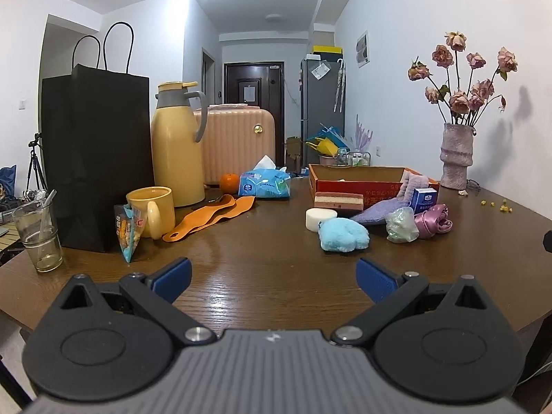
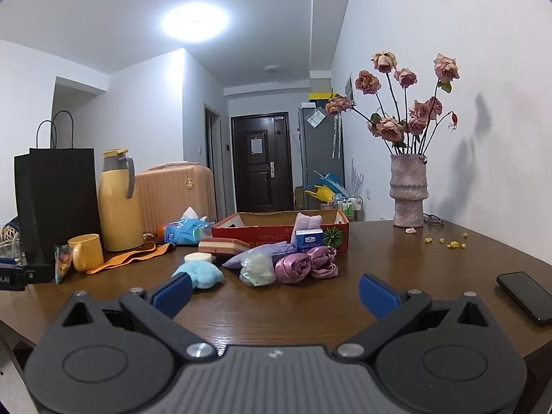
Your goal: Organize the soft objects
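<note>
Left gripper (image 1: 272, 277) fingers spread wide (empty); right gripper (image 2: 274, 291) likewise, level

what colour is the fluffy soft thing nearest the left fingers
Light blue; the fluffy pad shows best in the left wrist view.

dark wood table (image 1: 262, 252) has a red cardboard tray (image 1: 348, 181), blue fluffy pad (image 1: 343, 234), yellow mug (image 1: 151, 208), black bag (image 1: 96, 155) and vase (image 1: 455, 155) on it
</note>
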